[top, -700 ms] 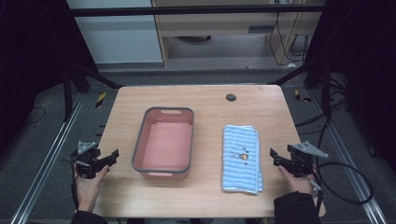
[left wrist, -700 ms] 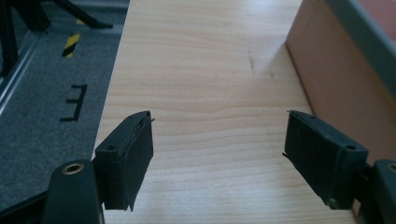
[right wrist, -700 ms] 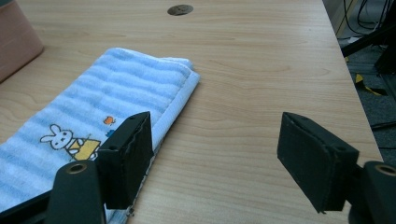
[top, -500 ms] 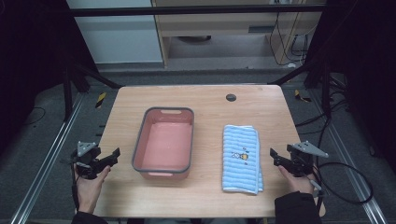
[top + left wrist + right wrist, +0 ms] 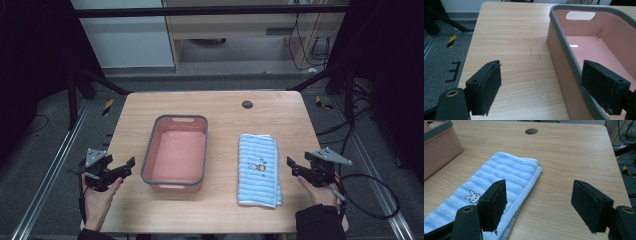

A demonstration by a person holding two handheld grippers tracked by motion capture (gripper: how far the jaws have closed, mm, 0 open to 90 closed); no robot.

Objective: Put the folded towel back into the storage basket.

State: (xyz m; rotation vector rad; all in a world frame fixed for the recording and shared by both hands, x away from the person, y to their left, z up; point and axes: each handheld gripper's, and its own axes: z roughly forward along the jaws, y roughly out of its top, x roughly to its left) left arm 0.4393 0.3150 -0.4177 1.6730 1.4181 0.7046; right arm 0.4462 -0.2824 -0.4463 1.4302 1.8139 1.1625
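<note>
A pink basin with a grey rim (image 5: pixel 148 156) stands empty at the middle left of the wooden table. In the left gripper view its rim (image 5: pixel 564 45) runs along the right, with the right jaw over it. A folded blue striped towel (image 5: pixel 258 169) with a small rabbit print lies to the right of the basin. My left gripper (image 5: pixel 129 167) is open just left of the basin, holding nothing (image 5: pixel 541 68). My right gripper (image 5: pixel 292 167) is open just right of the towel. In its own view (image 5: pixel 539 186) the left jaw hangs over the towel (image 5: pixel 499 177) edge.
A round dark grommet hole (image 5: pixel 247 104) sits in the table's far part, also in the right gripper view (image 5: pixel 531 131). A cable (image 5: pixel 370 200) trails from the right gripper off the table's right edge. Metal rails and dark floor surround the table.
My left gripper has edged slightly right toward the basin. The right gripper has barely moved. Both stay open.
</note>
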